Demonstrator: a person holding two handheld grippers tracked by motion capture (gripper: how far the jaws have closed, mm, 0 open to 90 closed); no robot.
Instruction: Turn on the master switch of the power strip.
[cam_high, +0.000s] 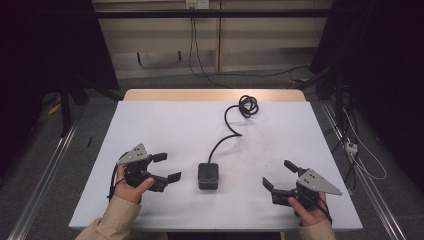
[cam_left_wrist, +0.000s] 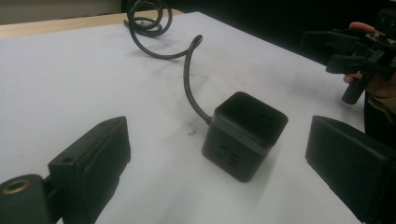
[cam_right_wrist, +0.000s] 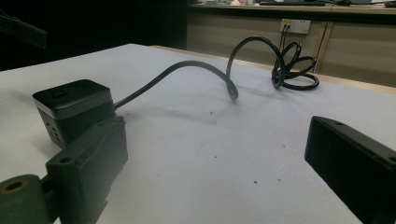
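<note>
1. A black cube power socket (cam_high: 208, 175) sits on the white tabletop (cam_high: 165, 125), near the front edge, between the two grippers and touching neither.
2. Its black cord (cam_high: 227, 131) leaves the cube's far side, arches up off the surface in a loose curve, and ends in a small coil (cam_high: 248, 105) near the table's far edge, where a strip of bare wood (cam_high: 200, 95) shows.
3. The left gripper (cam_high: 167, 167) is held low at the front left, its jaws spread wide with nothing between the pads; they point toward the cube, which lies just beyond them.
4. The right gripper (cam_high: 279, 174) is held at the front right, jaws likewise wide apart and empty, aimed toward the cube from the other side.
5. Nothing lies between either gripper and the cube; the table surface there is bare apart from faint specks.
6. The left gripper view shows socket slots on the cube's near side face (cam_left_wrist: 229, 156) and a recessed outlet on its top, plus the other hand and gripper (cam_left_wrist: 359, 51) at the upper right.
7. The right gripper view shows a button-like circle on the cube's top (cam_right_wrist: 60, 93) and a wall outlet (cam_right_wrist: 295, 25) on the panel behind the table.
8. The cube is matte plastic with rounded corners; the cord is smooth and rubbery; the jaws are blocky black slabs.
</note>
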